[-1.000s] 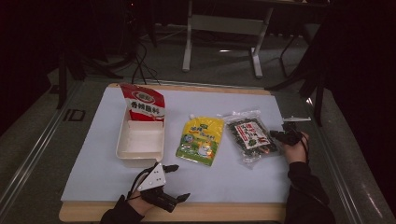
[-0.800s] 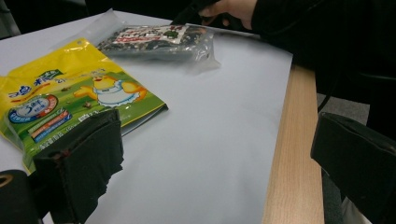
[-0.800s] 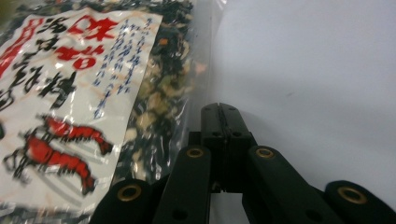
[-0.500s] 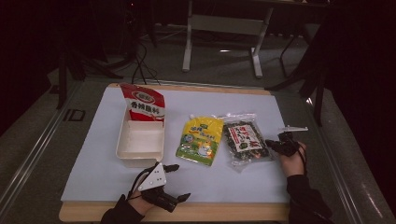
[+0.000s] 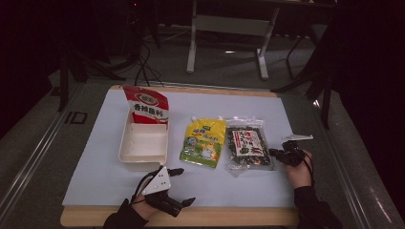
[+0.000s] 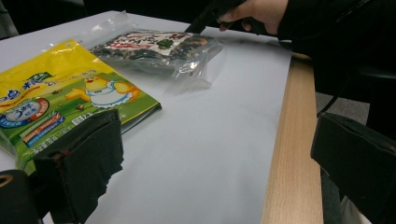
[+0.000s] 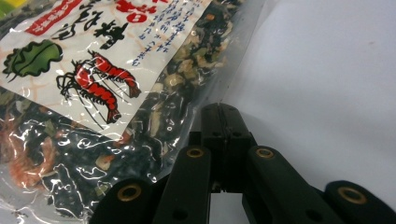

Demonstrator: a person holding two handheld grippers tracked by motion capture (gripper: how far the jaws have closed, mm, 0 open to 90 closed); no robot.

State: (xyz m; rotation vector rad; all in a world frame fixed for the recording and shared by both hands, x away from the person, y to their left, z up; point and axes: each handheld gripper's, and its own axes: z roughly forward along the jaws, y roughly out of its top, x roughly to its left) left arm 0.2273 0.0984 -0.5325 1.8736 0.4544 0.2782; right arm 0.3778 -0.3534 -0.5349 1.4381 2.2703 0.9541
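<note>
Seaweed bag [image 5: 247,148] right of pouch [image 5: 204,141]

Glossy clear plastic seaweed bag [image 7: 93,93]; matt white tabletop [image 5: 286,124].

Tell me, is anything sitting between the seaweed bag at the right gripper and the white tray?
Yes. The yellow pouch lies flat on the mat between the seaweed bag and the white tray, directly across that path. The right gripper sits shut at the bag's right edge, with nothing between them.

seaweed bag [image 7: 93,107] cut off by frame, print unreadable
</note>
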